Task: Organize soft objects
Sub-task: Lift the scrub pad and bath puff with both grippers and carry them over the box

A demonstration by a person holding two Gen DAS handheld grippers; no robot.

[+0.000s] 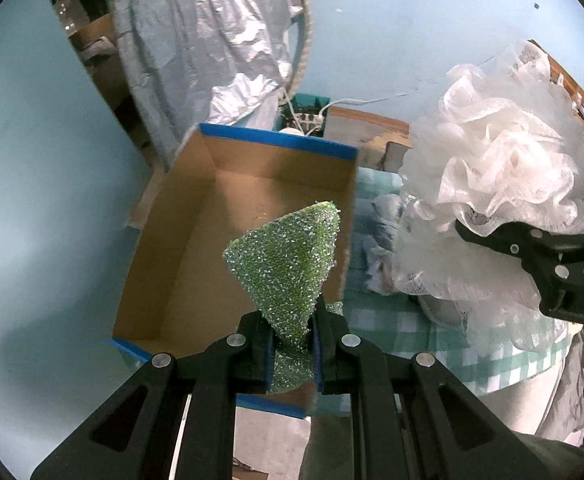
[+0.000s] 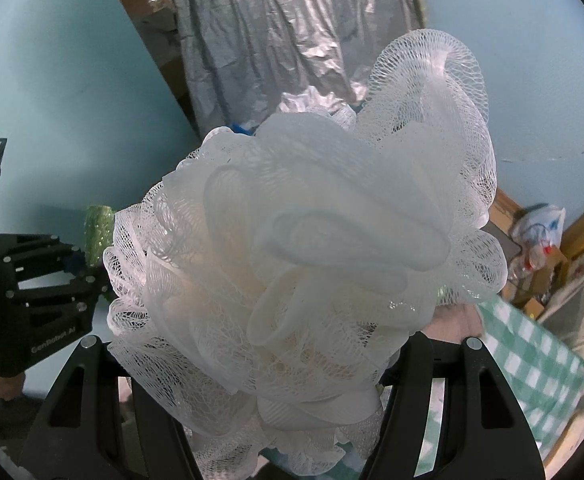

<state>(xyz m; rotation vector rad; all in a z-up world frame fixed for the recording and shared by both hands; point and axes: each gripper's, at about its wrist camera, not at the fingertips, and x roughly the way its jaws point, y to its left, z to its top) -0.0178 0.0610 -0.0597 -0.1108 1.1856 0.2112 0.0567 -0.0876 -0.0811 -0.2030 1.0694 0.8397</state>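
Note:
My left gripper (image 1: 292, 344) is shut on a green glittery scouring sponge (image 1: 288, 260), held upright over the near end of an open cardboard box with blue edges (image 1: 196, 248). The box looks empty inside. My right gripper (image 2: 260, 380) is shut on a white mesh bath pouf (image 2: 304, 248), which fills most of the right wrist view. In the left wrist view the pouf (image 1: 492, 168) hangs in the air right of the box, with the right gripper (image 1: 548, 252) behind it. The left gripper and sponge (image 2: 98, 232) show at the left of the right wrist view.
A table with a green checked cloth (image 1: 472, 352) lies under the pouf, with crumpled cloth items (image 1: 380, 240) on it beside the box. A silver cover (image 1: 196, 40) hangs behind. A power strip and cable (image 1: 312, 118) sit behind the box. Light blue wall all around.

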